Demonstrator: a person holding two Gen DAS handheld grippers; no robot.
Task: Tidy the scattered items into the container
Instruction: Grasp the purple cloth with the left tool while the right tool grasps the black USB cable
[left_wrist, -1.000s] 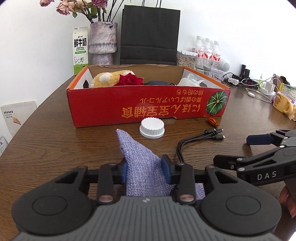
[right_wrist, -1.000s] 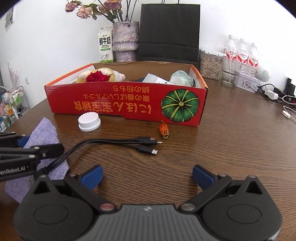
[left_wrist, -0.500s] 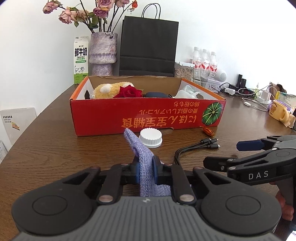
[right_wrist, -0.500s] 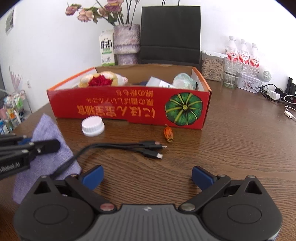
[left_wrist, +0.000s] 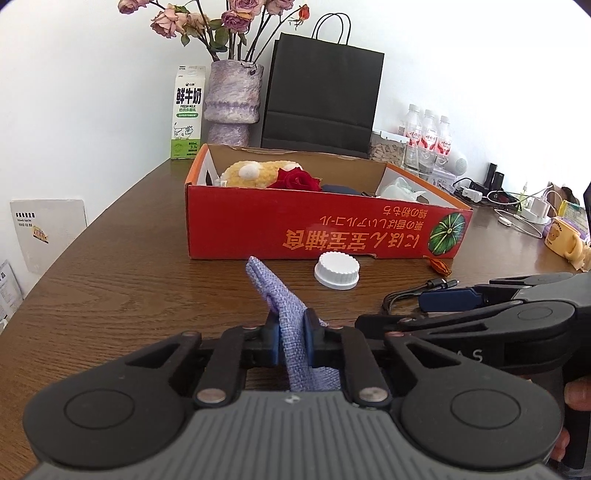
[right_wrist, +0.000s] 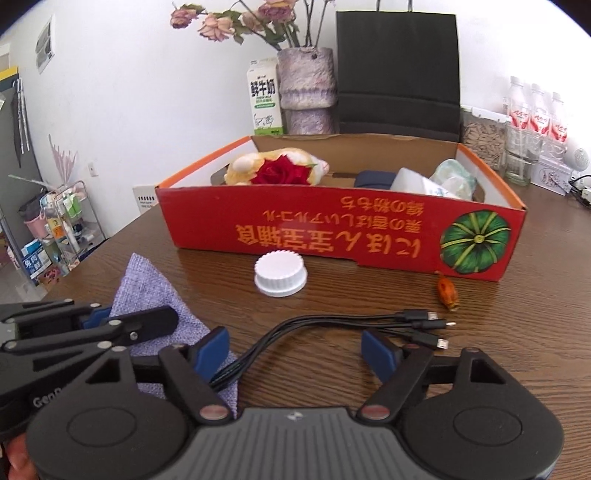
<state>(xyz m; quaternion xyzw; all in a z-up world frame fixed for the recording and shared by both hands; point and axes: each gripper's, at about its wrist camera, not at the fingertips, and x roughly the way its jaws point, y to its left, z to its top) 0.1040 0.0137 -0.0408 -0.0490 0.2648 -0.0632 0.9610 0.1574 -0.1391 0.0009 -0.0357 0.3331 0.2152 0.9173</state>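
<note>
Pinching the purple cloth (left_wrist: 291, 332) on the table (left_wrist: 129, 295) before the red box (left_wrist: 314, 232), the left gripper (left_wrist: 291, 338) is clamped tight on it. The right gripper (right_wrist: 295, 350) has just been closing; its jaws straddle the black cable (right_wrist: 314, 328) without pressing it.

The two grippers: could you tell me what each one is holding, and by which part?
Left gripper pinches the purple cloth by a bunched fold. Right gripper holds nothing; its closing jaws straddle the black cable.
</note>
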